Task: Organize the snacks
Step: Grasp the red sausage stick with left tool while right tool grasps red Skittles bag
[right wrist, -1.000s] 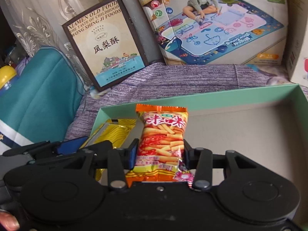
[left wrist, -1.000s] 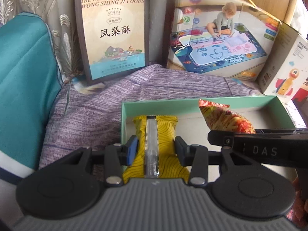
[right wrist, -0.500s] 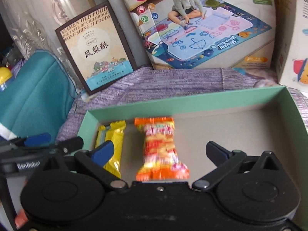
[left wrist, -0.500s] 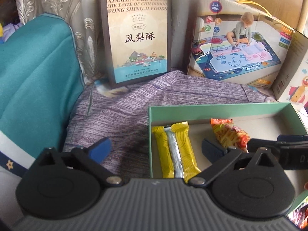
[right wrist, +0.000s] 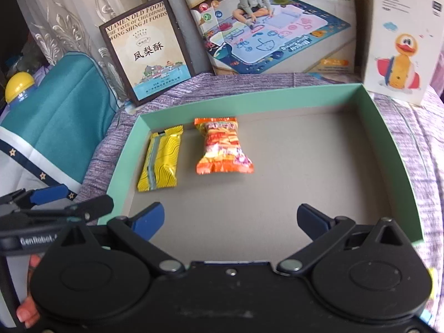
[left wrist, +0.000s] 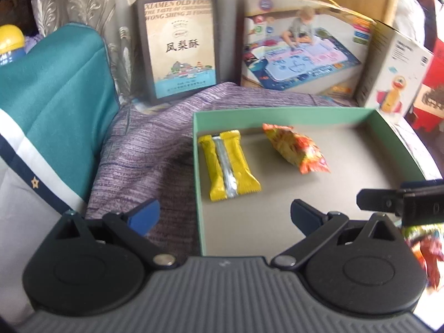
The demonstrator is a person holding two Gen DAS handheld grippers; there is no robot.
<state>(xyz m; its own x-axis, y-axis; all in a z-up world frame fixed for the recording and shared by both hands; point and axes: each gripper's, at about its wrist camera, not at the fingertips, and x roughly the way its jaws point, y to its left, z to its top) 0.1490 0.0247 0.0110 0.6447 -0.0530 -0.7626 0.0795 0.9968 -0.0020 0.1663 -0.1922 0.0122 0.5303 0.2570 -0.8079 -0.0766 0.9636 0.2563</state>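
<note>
Both snacks released; left gripper (left wrist: 224,216), right gripper (right wrist: 231,217) wide open, seemingly empty.

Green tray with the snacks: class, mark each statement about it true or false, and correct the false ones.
1. The yellow packet lies inside the green tray. True.
2. The orange packet is clamped in the right gripper. False: it lies free; that gripper is open.
3. The two packets touch. False: bare tray floor separates them.
4. The left gripper is open and empty. True.
</note>
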